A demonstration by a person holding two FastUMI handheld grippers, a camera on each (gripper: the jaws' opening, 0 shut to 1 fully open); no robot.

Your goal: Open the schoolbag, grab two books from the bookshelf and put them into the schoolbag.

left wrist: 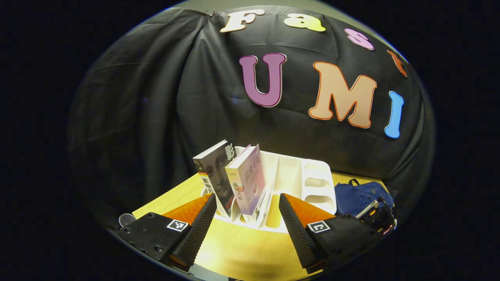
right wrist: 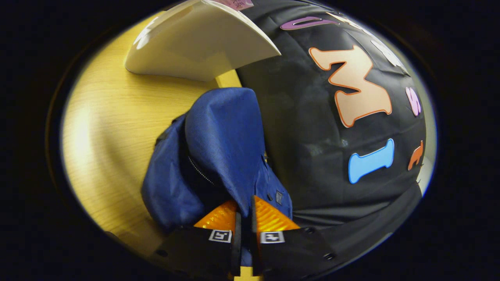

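Left open on the books, right pinching the bag flap.

My left gripper (left wrist: 248,218) is spread wide, nothing in it; two books (left wrist: 234,179) stand dead ahead, just past the tips, upright in the white rack (left wrist: 304,179), long axes vertical, spines toward me. Left is the nearer one. My right gripper (right wrist: 245,218) is clenched on the blue bag (right wrist: 218,148) flap, holding it up. Bag sits right of the rack. Cover text is there, too small for me to read.
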